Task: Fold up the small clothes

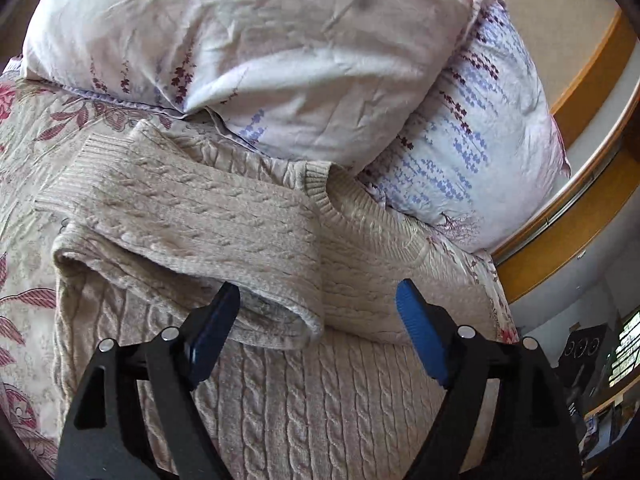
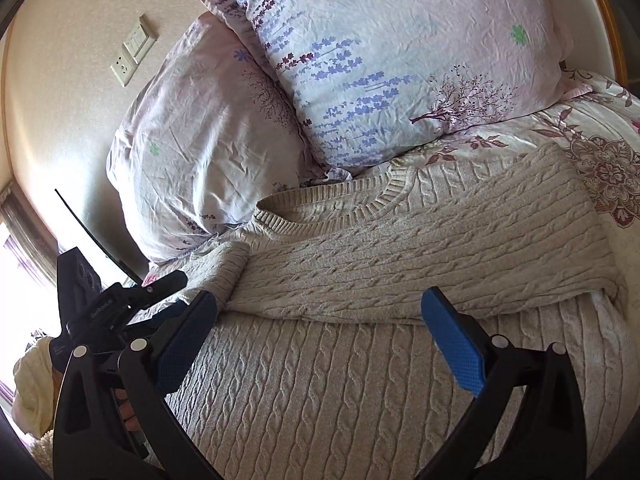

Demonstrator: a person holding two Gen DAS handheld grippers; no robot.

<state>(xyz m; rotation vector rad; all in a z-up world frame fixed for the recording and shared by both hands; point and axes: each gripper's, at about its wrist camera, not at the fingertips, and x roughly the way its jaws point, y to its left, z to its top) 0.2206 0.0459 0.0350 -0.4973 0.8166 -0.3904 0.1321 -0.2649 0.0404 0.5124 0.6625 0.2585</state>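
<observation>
A cream cable-knit sweater (image 1: 280, 380) lies flat on the bed, its ribbed collar toward two crumpled lavender-print pillows (image 2: 400, 60). One chunky sleeve (image 1: 192, 216) is folded across the chest. Beneath lies a quilted floral bedspread (image 1: 24, 152); a beige wall with a switch plate (image 2: 132, 54) stands behind. The left tongs (image 1: 318, 338) and the right tongs (image 2: 320, 344) both gape wide over the knit, holding nothing.

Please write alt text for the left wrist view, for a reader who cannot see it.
A beige cable-knit sweater lies on a floral bedspread, one sleeve folded across its chest. The open left gripper hovers above it, holding nothing. Two floral pillows lie behind.
</observation>
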